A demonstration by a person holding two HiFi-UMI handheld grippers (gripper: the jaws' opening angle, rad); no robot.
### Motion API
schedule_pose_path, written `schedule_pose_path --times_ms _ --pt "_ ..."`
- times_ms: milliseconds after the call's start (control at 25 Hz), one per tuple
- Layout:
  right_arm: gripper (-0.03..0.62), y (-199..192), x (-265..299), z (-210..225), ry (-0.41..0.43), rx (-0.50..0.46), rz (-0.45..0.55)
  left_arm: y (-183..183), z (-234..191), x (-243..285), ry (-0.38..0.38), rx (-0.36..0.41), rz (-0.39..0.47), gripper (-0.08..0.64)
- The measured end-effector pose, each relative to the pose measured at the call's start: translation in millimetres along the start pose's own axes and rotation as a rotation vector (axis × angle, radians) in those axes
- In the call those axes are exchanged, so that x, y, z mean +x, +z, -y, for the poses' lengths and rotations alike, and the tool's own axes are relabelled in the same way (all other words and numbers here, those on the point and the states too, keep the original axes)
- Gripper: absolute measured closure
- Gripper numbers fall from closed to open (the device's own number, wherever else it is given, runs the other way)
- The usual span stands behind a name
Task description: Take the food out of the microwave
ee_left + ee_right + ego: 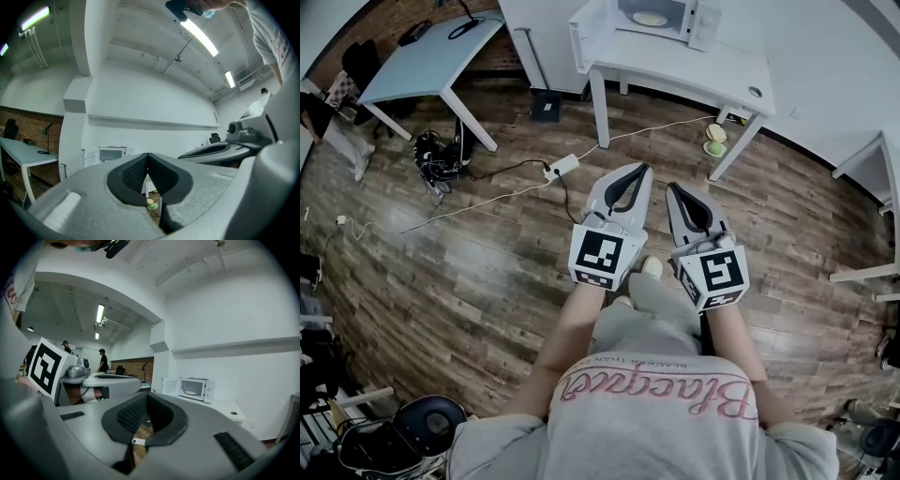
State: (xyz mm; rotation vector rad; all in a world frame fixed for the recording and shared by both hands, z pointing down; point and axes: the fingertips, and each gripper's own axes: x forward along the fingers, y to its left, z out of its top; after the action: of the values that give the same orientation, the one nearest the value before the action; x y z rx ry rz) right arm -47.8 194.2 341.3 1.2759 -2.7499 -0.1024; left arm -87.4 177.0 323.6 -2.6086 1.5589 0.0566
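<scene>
Wood floor (487, 262) below, microwave (675, 11) on white table (675, 70) ahead (door open, food (650, 19) inside), my left gripper (643, 169) and right gripper (672, 187) clenched, empty.

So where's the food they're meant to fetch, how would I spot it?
Find the white table at the far wall. On it stands a white microwave with its door open, and inside lies a pale round plate. Unlike the green and yellow items on the floor beside the table, it sits inside the oven.
</scene>
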Motion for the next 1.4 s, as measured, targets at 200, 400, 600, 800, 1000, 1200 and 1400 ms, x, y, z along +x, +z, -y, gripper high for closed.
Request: schedule_pose_path --times_ms 200,400,600,800,1000,1200,1400 --pt "0.583 0 21 5 0.009 0.012 0.003 -6 -20 7 0.018 0.005 -0.009 0.555" --pt "0.583 -1 48 7 0.027 0.025 0.005 -11 -41 18 0.026 0.010 -0.023 0.555" --pt "0.583 2 82 22 0.037 0.029 0.007 -12 -65 47 0.022 0.016 -0.031 0.555" --pt "0.583 5 110 50 0.028 0.031 0.018 -13 -78 82 0.004 0.030 -0.030 0.555" --pt "0.583 6 138 80 0.016 0.041 0.020 -14 -90 120 -0.017 0.041 -0.036 0.555" --pt "0.583 6 170 107 0.032 0.035 0.016 -18 -107 159 -0.022 0.059 -0.049 0.555" --pt "0.583 12 201 140 0.026 0.036 0.031 -20 -124 200 -0.021 0.071 -0.049 0.555"
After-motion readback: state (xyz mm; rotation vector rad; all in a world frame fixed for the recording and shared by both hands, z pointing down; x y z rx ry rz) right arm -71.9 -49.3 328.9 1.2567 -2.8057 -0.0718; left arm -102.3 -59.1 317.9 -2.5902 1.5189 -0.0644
